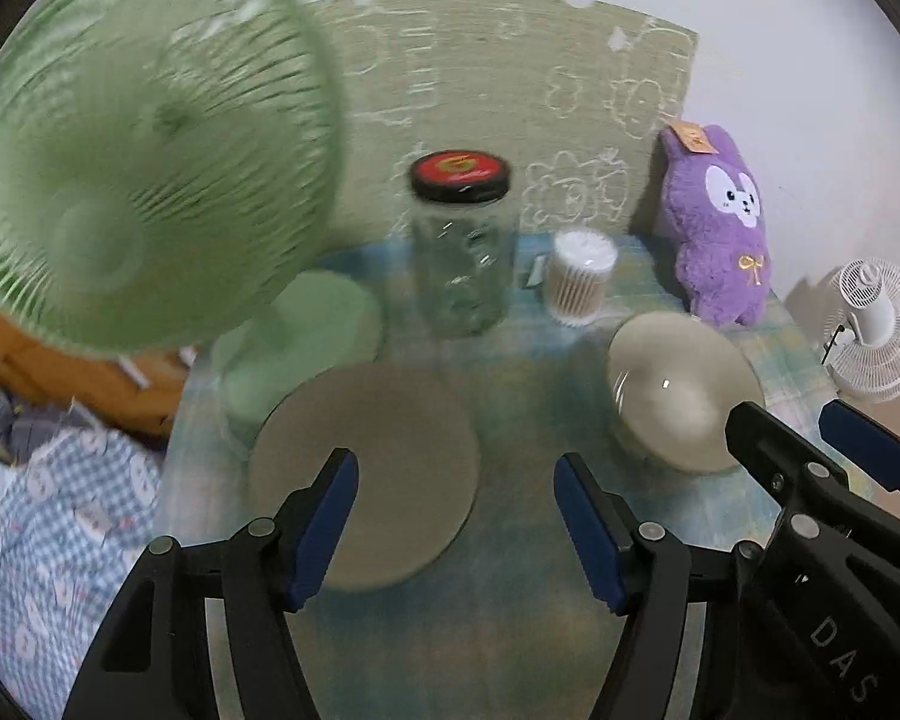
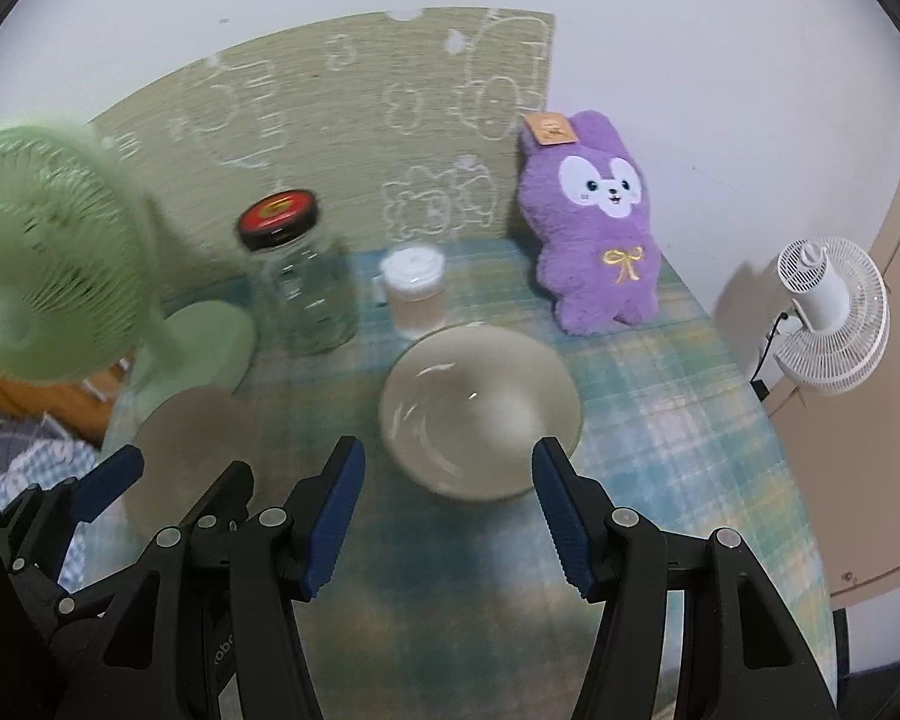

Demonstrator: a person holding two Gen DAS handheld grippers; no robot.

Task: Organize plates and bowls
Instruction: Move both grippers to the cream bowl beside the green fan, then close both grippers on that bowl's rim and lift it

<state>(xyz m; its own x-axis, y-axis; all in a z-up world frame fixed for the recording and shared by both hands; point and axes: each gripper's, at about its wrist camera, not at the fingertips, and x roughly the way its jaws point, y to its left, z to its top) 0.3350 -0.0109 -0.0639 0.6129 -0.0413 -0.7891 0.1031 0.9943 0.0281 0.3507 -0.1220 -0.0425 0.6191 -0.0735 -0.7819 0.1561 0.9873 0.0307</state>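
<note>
The left gripper (image 1: 456,516) hangs with its blue-padded jaws apart and nothing between them, angled down over the near edge of a flat grey-beige plate (image 1: 366,474) that lies on the checked blue-green tablecloth (image 1: 522,396); the left pad overlaps the plate's near rim in the left wrist view, but whether it touches cannot be told through the blur. The right gripper (image 2: 447,516) also stands apart and empty, its jaws framing the near side of a pale bowl (image 2: 480,408); the bowl sits upright on the cloth, to the right of the plate and apart from it. In the left wrist view the right gripper shows at the lower right, one finger crossing in front of the bowl's rim; in the right wrist view the left gripper shows at the lower left over the plate.

Behind the plate stands a green fan (image 1: 144,180), its round base just beyond the plate's far edge; to its right is a clear glass jar (image 1: 462,264) with a black and red lid, then a small tub of cotton swabs (image 1: 582,276) just behind the bowl; a purple plush rabbit (image 2: 600,228) sits upright at the far right against a mat with white drawings (image 2: 354,114); a white fan (image 2: 828,312) stands off the table to the right; checked fabric (image 1: 48,528) lies off the table's left edge.
</note>
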